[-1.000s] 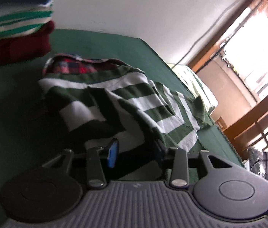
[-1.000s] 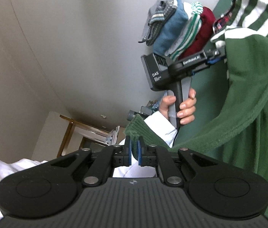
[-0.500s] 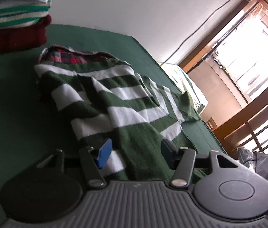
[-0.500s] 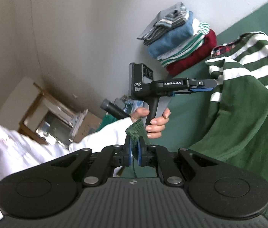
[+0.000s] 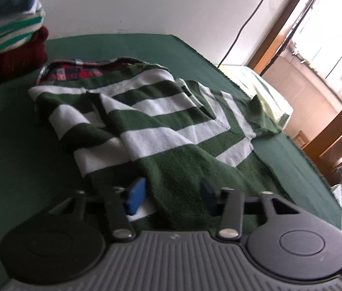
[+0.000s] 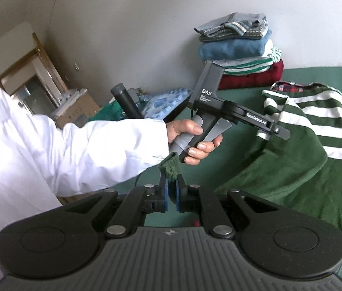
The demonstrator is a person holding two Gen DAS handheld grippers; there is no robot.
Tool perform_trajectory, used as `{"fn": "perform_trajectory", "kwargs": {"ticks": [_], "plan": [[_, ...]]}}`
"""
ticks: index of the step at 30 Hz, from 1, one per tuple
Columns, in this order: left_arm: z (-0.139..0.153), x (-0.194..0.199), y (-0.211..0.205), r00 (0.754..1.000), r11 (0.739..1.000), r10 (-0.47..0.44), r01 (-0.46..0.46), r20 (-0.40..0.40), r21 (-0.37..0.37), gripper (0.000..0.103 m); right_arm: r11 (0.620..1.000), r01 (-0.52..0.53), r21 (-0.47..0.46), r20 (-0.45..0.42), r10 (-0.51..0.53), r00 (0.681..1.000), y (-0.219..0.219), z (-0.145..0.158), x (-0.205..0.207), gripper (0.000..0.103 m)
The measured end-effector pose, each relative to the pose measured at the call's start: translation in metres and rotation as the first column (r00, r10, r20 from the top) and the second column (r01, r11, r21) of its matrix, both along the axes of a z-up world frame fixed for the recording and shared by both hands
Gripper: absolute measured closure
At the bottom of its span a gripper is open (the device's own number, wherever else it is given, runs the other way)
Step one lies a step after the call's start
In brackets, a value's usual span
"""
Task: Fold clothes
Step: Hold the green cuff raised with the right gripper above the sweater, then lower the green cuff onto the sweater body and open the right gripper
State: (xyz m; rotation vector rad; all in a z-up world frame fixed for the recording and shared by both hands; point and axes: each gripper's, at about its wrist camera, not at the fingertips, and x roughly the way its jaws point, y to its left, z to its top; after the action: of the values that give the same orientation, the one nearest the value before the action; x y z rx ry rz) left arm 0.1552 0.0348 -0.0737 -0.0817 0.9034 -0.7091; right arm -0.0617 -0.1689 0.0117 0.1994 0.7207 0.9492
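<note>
Left gripper (image 5: 172, 195) fingers narrowed, closing astride sweater (image 5: 161, 131); right gripper (image 6: 171, 195) pinches cuff.

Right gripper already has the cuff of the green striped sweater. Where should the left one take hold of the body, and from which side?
Take the plain green hem fold of the green striped sweater, nearest the left gripper, coming in low from the near edge of the table. The cloth humps up there between its closing jaws, not yet pinched. The right gripper holds the cuff.

a cable (image 5: 248, 21) runs down the white wall (image 5: 146, 2); perhaps a cardboard box (image 6: 78, 106) beside it.
</note>
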Motion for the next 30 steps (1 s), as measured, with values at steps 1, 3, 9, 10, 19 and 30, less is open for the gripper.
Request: {"fn": "perform_trajectory", "kwargs": {"ticks": [1,3,9,10,19,30], "plan": [[0.001,-0.002,-0.002,1.0,1.0,0.005,-0.005,0.006,0.009,0.077,1.0,0.009,-0.004,0.003,-0.009,1.0,-0.001,0.0,-0.002,0.096],[0.002,-0.004,-0.003,1.0,1.0,0.018,-0.018,0.011,0.011,0.083,1.0,0.029,-0.004,0.004,-0.029,1.0,-0.005,-0.001,-0.004,0.096],[0.022,-0.015,-0.001,0.994,0.997,0.071,-0.073,0.084,0.021,0.103,0.997,0.077,0.014,0.034,-0.078,0.996,-0.012,0.005,-0.011,0.096],[0.028,-0.019,0.0,0.992,0.997,0.073,-0.076,0.103,0.025,0.103,0.997,0.078,0.016,0.04,-0.079,0.996,-0.013,0.007,-0.012,0.096],[0.063,-0.059,0.008,0.983,0.995,0.062,-0.074,0.173,0.066,0.103,0.99,0.08,0.114,0.049,-0.086,0.995,-0.036,0.023,-0.025,0.096],[0.014,-0.073,0.03,0.969,0.973,0.104,-0.146,-0.223,-0.18,0.052,0.967,0.172,0.188,0.003,-0.176,0.984,-0.052,0.014,-0.023,0.096]]}}
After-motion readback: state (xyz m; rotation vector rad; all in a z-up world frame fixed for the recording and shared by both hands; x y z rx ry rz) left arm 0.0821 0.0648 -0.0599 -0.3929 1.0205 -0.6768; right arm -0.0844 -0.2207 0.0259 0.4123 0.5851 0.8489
